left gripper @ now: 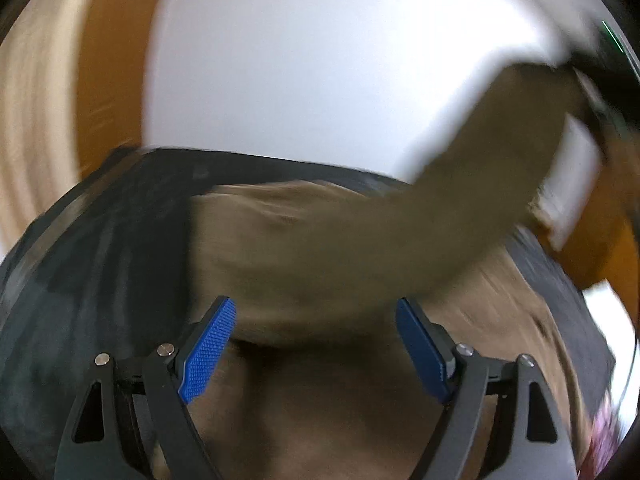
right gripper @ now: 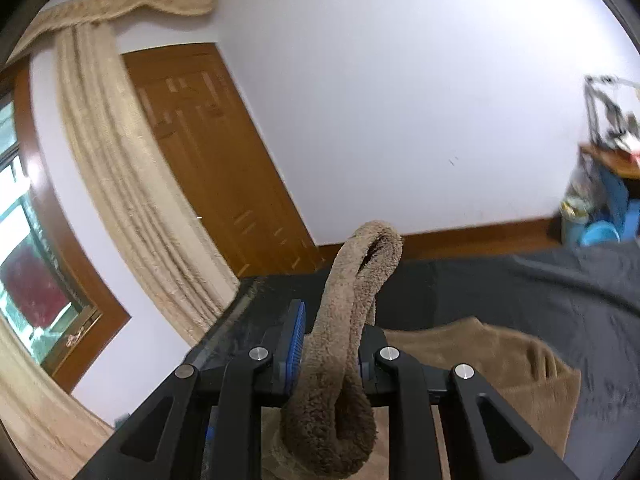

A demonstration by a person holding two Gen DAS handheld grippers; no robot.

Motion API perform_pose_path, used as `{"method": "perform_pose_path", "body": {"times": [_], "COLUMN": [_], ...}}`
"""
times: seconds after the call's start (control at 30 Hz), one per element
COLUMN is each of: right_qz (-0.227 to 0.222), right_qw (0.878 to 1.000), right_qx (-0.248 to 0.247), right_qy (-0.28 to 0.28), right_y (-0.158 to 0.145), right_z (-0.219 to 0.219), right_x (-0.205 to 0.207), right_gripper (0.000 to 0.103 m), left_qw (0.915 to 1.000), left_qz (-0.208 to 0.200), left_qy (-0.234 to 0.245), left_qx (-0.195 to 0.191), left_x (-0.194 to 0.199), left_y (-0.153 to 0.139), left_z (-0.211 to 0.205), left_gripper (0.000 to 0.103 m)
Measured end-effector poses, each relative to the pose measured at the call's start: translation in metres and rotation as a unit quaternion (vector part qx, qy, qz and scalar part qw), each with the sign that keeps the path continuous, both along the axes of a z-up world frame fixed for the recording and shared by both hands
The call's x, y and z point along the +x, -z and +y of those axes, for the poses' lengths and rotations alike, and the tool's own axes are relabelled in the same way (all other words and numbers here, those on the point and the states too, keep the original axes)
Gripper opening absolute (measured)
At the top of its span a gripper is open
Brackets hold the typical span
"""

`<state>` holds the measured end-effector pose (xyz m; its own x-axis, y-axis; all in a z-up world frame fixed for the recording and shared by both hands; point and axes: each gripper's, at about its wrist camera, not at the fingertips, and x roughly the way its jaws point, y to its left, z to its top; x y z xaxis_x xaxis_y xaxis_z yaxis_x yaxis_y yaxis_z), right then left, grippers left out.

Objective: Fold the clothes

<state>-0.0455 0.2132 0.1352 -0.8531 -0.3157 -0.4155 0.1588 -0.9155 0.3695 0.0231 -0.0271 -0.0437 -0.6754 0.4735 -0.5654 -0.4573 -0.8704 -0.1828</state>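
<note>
A brown fleece garment (left gripper: 304, 248) lies on a dark grey sheet (left gripper: 100, 272). My left gripper (left gripper: 316, 320) is open just above the garment, its blue pads (left gripper: 206, 354) spread wide, nothing between them. A strip of the garment rises to the upper right in the blurred left wrist view. My right gripper (right gripper: 332, 344) is shut on a folded loop of the brown fleece garment (right gripper: 352, 292), which sticks up past the fingers. The rest of it (right gripper: 500, 364) lies on the dark sheet (right gripper: 560, 292) below and to the right.
A white wall (right gripper: 400, 100), a wooden door (right gripper: 216, 152) and a beige curtain (right gripper: 112, 152) stand beyond the bed's far edge. A window (right gripper: 24, 264) is at the left. A cluttered shelf with blue items (right gripper: 604, 200) is at the far right.
</note>
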Motion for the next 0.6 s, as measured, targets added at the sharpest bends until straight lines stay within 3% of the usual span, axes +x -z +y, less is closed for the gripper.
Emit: {"method": "perform_pose_path", "body": {"times": [0.07, 0.2, 0.3, 0.43, 0.6], "right_qz": [0.020, 0.058, 0.076, 0.046, 0.009], "right_qw": [1.000, 0.997, 0.995, 0.997, 0.998], "right_qx": [0.007, 0.018, 0.028, 0.037, 0.047], "right_qy": [-0.018, -0.045, -0.050, -0.043, -0.036], "right_y": [-0.017, -0.041, -0.049, -0.026, 0.002], "right_z": [-0.015, -0.039, -0.048, -0.041, -0.032], "right_x": [0.004, 0.022, 0.036, 0.032, 0.027], "right_gripper": [0.022, 0.022, 0.022, 0.022, 0.022], "left_qw": [0.9984, 0.9933, 0.9887, 0.9738, 0.9713], "left_qz": [0.005, 0.040, 0.019, -0.052, -0.068], "left_qy": [0.042, -0.026, -0.108, -0.202, -0.222], "left_qx": [-0.036, -0.106, -0.102, -0.090, -0.048], "left_x": [0.011, -0.003, -0.035, -0.078, -0.081], "left_y": [0.005, 0.008, 0.010, 0.029, 0.037], "left_z": [0.023, 0.036, 0.012, -0.033, -0.063], "left_gripper": [0.085, 0.085, 0.085, 0.085, 0.085]}}
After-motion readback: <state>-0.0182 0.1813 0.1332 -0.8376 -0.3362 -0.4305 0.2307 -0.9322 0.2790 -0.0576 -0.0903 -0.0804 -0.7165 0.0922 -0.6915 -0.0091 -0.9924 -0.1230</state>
